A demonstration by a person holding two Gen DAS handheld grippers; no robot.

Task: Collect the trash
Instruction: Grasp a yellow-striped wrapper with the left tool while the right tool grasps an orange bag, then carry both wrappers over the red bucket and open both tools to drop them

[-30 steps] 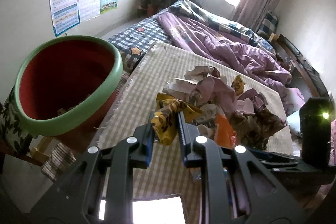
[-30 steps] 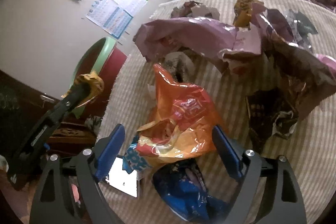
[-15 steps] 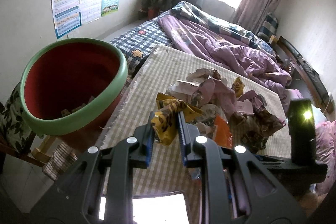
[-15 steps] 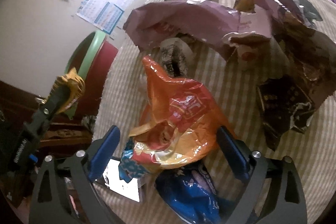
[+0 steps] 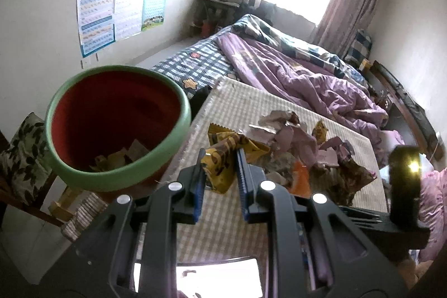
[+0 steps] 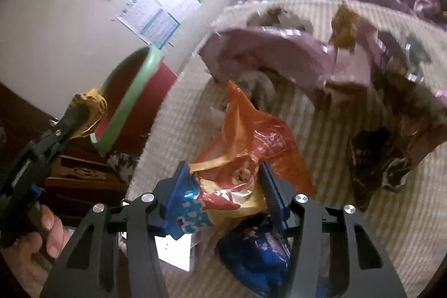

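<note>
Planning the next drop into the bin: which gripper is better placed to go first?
Left. The left gripper already pinches a yellow wrapper beside the bin; the right gripper is only closing on the orange bag, farther away.

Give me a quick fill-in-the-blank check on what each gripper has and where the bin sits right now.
1. The left gripper has its jaws shut on a crumpled ____ snack wrapper.
2. The right gripper has its jaws closed around the sides of a crinkled ____ plastic snack bag.
3. The round red bin beside the checked tablecloth has a ____ rim.
4. Inside the bin there are already some scraps of ____.

Missing words: yellow; orange; green; trash
</note>
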